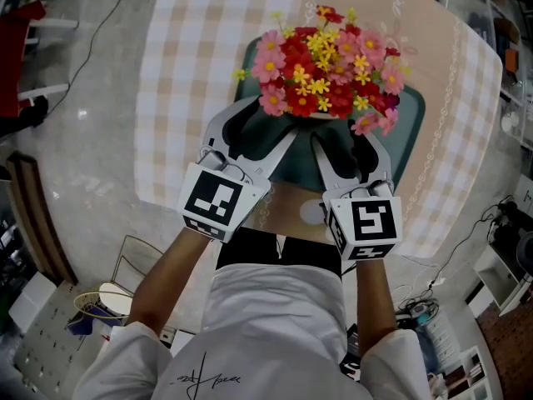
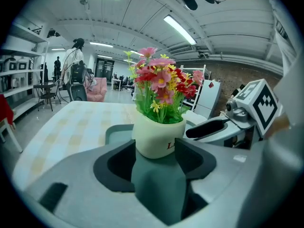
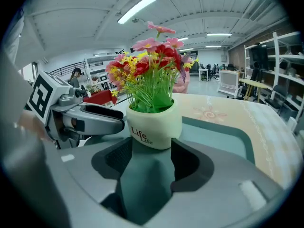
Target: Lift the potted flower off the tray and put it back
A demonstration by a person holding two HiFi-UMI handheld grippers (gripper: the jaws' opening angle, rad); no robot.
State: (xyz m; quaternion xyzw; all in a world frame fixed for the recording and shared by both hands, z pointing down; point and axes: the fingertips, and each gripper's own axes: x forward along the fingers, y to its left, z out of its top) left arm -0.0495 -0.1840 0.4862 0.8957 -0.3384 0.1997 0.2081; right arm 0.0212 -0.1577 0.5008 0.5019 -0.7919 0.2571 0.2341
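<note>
The potted flower (image 1: 329, 69) is a cream pot marked "Life" (image 3: 153, 127) with red, pink and yellow blooms. It stands upright on the dark green tray (image 1: 414, 115), which lies on a checked tablecloth (image 1: 187, 48). My left gripper (image 1: 265, 127) comes at the pot from the near left. In the left gripper view the pot (image 2: 158, 139) sits at its open jaw tips (image 2: 155, 148), pads not pressing. My right gripper (image 1: 346, 144) comes from the near right. Its open jaws (image 3: 151, 148) flank the pot's base. The blooms hide the pot in the head view.
The tray's raised rim (image 3: 223, 132) runs round the pot. A small white disc (image 1: 313, 212) lies on the table's near edge. Past the table's left side there is floor with a red chair (image 1: 25, 23). Shelves and cables crowd the right side (image 1: 508, 248).
</note>
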